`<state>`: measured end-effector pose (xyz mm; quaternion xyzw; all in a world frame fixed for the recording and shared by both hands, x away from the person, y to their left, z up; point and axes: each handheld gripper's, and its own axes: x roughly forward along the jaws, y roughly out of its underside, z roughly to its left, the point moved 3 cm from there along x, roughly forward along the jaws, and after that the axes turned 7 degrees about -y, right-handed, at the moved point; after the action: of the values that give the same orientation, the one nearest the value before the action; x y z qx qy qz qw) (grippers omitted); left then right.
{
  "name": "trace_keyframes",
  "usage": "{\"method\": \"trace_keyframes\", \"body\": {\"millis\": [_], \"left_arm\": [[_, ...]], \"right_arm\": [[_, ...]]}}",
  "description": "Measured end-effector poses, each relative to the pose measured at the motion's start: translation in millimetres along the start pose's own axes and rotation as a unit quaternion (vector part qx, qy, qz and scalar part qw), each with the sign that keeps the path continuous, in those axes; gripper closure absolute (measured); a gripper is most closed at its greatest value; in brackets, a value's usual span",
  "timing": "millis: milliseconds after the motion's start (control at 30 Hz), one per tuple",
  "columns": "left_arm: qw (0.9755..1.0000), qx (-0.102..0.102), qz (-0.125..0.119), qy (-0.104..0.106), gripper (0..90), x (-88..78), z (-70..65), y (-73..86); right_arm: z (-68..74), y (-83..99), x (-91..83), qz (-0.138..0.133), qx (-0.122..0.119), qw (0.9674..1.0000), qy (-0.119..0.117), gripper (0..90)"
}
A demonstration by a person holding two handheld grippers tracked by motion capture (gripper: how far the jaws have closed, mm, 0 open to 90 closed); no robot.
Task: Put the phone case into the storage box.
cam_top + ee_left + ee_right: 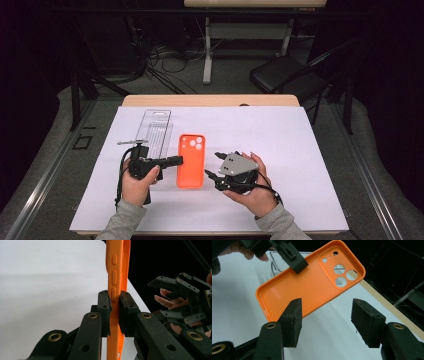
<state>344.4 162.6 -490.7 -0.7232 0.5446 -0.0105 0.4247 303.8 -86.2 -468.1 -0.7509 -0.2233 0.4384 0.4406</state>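
High view, read from left to right: a clear plastic packaging tray (154, 129) lies on the white sheet (300, 145) with its long axis running away from the person; whether anything sits inside it cannot be told. Just in front of it the left gripper (176, 160) reaches sideways to the right and is clamped on the left long edge of the orange phone case (191, 160). The case sits near the middle of the sheet, its long axis pointing away from the person, camera cut-outs at the far end. To its right, near but not touching it, the right gripper (212, 165) is held in the person's hand, its jaws spread apart with nothing pressed between them. In the left gripper view the pads pinch the case's side wall beside the button bumps (the case stands edge-on there). In the right gripper view the case's hollow inner face is toward the camera, beyond the parted jaws, with the left gripper's jaw gripping its rim
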Motion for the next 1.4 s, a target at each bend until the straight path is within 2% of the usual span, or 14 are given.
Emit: {"method": "trace_keyframes", "body": {"millis": [100, 167, 200, 267, 333, 533, 600, 700, 867, 1000, 1100, 1233, 1367, 1400], "left_arm": [[1.0000, 0.002, -0.005, 0.002, 80.5, -1.4, -0.3, -0.1], [0.9999, 0.003, -0.010, 0.004, 80.5, -2.5, -1.0, -0.2], [0.9999, 0.003, -0.011, 0.005, 80.5, -2.9, -1.1, -0.2], [0.9998, 0.006, -0.015, 0.007, 80.5, -4.2, -1.5, -0.3], [0.9998, 0.007, -0.017, 0.009, 80.5, -5.0, -2.1, -0.3], [0.9994, 0.014, -0.026, 0.017, 80.5, -7.2, -4.4, -0.1], [0.9992, 0.017, -0.030, 0.019, 80.5, -7.3, -5.6, 0.2], [0.9991, 0.021, -0.030, 0.022, 80.5, -6.8, -7.6, 0.9], [0.9991, 0.025, -0.029, 0.021, 80.5, -6.0, -9.9, 2.5], [0.9988, 0.030, -0.030, 0.023, 80.5, -6.4, -10.3, 2.9], [0.9988, 0.030, -0.032, 0.023, 80.5, -6.4, -11.0, 3.4], [0.9985, 0.032, -0.036, 0.025, 80.5, -7.2, -11.9, 3.9], [0.9980, 0.037, -0.043, 0.030, 80.5, -8.1, -12.6, 5.0], [0.9979, 0.037, -0.044, 0.030, 80.5, -8.2, -12.7, 5.1]], "right_arm": [[-2.8, -0.3, -2.3, -0.017, 0.016, 0.9997, 0.002, 42.3], [-5.0, 0.2, -2.9, -0.018, 0.038, 0.9991, -0.008, 42.4], [-6.0, 0.5, -3.1, -0.017, 0.041, 0.9990, -0.007, 42.0], [-8.0, 0.8, -4.1, -0.018, 0.041, 0.9990, 0.005, 41.5], [-10.7, 0.9, -6.4, -0.028, 0.051, 0.9982, 0.013, 41.0], [-17.2, 7.6, -11.0, -0.032, 0.079, 0.9961, 0.022, 40.8], [-18.4, 11.7, -11.6, -0.032, 0.100, 0.9943, 0.017, 36.6], [-19.8, 16.2, -12.3, -0.041, 0.131, 0.9905, -0.007, 31.9], [-21.5, 16.5, -12.7, -0.061, 0.164, 0.9839, -0.035, 25.4], [-21.7, 16.9, -10.9, -0.067, 0.189, 0.9776, -0.062, 25.4], [-21.7, 17.9, -9.3, -0.069, 0.201, 0.9747, -0.071, 25.4], [-21.1, 18.9, -8.1, -0.066, 0.203, 0.9742, -0.073, 27.1], [-21.0, 19.1, -8.2, -0.068, 0.212, 0.9716, -0.080, 28.9], [-20.9, 19.2, -8.2, -0.069, 0.217, 0.9701, -0.084, 29.4]]}}
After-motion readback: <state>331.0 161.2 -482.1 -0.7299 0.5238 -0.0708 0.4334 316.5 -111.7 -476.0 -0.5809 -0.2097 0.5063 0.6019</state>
